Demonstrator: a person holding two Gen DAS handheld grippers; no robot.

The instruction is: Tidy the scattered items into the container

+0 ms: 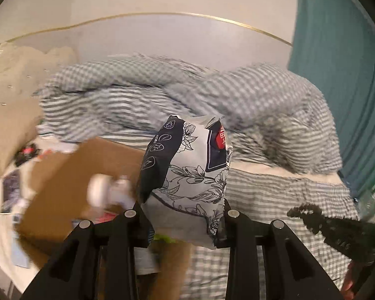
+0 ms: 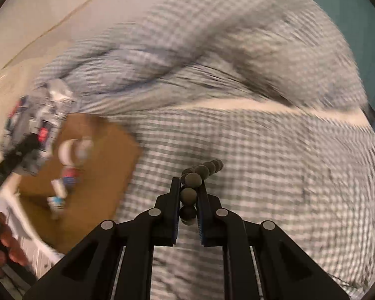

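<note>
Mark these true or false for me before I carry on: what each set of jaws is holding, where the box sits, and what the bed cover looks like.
1. The left gripper is clamped on a floral-printed packet. True.
2. The right gripper is empty, jaws wide apart. False: its jaws are closed on a string of dark beads.
3. The cardboard box already has items in it. True: a white round-capped bottle and other small things lie inside, too blurred to name.
4. The bedding is plain white. False: it is a grey and white check.
5. The floral-printed packet is resting inside the cardboard box. False: it is held up in the left gripper, above the bed.
</note>
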